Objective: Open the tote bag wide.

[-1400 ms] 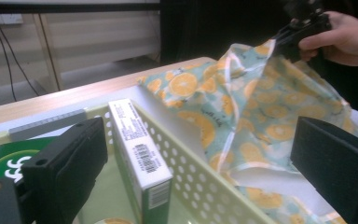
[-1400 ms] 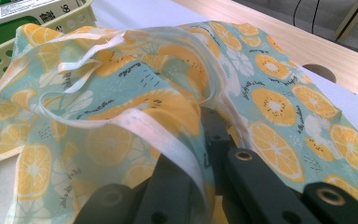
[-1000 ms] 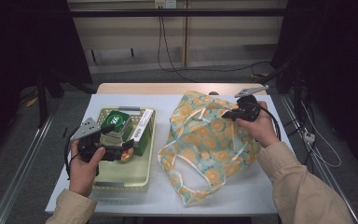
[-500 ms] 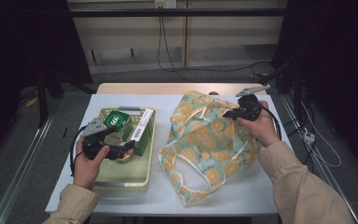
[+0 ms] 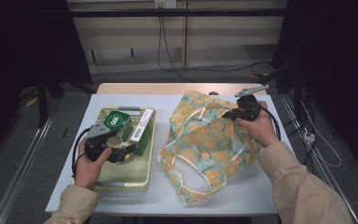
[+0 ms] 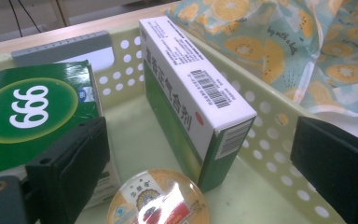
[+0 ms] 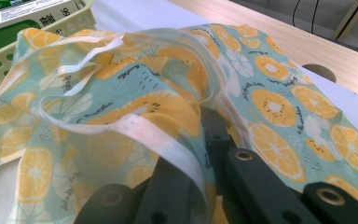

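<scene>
With the right tongs (image 5: 228, 113) clamped on the orange-print fabric bag's (image 5: 209, 149) rim, the wide-apart left tongs (image 5: 129, 150) over the pale-green perforated plastic basket (image 5: 121, 179) may topple its white-and-green carton (image 6: 193, 100).

Between the wide-spread jaws of the left gripper (image 6: 200, 182): bare basket (image 6: 270, 154) floor ahead, narrowed by the upright white-and-green box (image 6: 193, 93) dead centre. Round lidded cup (image 6: 157, 198) just below. Green 999 box (image 6: 32, 112) crowding the left jaw. Perforated wall close before the right jaw, fruit-print bag (image 6: 307, 51) beyond.
</scene>
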{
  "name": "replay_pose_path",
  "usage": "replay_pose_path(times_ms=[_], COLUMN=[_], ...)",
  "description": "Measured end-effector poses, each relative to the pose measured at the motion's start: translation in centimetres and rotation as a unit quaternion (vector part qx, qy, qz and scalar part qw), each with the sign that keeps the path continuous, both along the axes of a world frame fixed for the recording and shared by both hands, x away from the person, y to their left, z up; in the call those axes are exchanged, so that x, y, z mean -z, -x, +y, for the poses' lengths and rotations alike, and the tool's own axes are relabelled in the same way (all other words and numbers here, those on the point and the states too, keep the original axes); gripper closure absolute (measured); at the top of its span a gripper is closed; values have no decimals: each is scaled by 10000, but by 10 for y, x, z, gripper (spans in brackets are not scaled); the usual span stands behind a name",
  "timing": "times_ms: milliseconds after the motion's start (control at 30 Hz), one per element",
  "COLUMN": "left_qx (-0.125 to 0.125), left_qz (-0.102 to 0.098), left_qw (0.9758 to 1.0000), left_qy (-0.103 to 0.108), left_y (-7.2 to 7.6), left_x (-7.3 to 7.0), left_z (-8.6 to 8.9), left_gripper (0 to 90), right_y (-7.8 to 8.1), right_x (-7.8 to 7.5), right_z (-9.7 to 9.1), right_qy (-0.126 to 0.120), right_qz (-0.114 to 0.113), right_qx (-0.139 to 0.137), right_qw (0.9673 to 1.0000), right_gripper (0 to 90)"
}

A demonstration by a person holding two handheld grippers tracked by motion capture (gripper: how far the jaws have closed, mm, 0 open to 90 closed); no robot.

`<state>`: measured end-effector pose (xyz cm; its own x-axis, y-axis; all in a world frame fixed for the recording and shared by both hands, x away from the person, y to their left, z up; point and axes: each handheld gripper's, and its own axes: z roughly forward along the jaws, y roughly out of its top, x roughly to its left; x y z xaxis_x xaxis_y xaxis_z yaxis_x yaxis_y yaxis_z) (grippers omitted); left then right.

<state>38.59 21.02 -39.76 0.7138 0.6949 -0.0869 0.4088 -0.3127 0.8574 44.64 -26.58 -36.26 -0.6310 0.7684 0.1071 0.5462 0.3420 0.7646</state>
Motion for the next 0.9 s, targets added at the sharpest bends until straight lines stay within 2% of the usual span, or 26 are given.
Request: replay_pose_path(times_ms=[300,400,433,667,800,900], left_qx=[121,131,131,161,242,132], left_qz=[55,66,93,202,275,394], left_qw=[9997,9995,9996,9987,9972,9951], left_qy=[-200,-271,-232,-445,-646,-901], left_y=[-1,-2,-2,-4,-6,-8], left_x=[5,7,8,13,15,20], left_z=[0,0,0,-3,-3,-3], left_gripper=[46,46,46,49,51,54], right_y=[-3,-7,-8,-13,-16,-16], right_x=[-2,-3,-3,1,1,0], right_z=[13,17,18,23,27,30], right_qy=[-36,-1,-4,-88,-86,-91], right_qz=[23,27,27,96,110,100], right_qx=[-48,-27,-13,80,80,32], right_qw=[10000,10000,10000,9999,9999,9999], right_gripper=[896,896,896,896,897,897])
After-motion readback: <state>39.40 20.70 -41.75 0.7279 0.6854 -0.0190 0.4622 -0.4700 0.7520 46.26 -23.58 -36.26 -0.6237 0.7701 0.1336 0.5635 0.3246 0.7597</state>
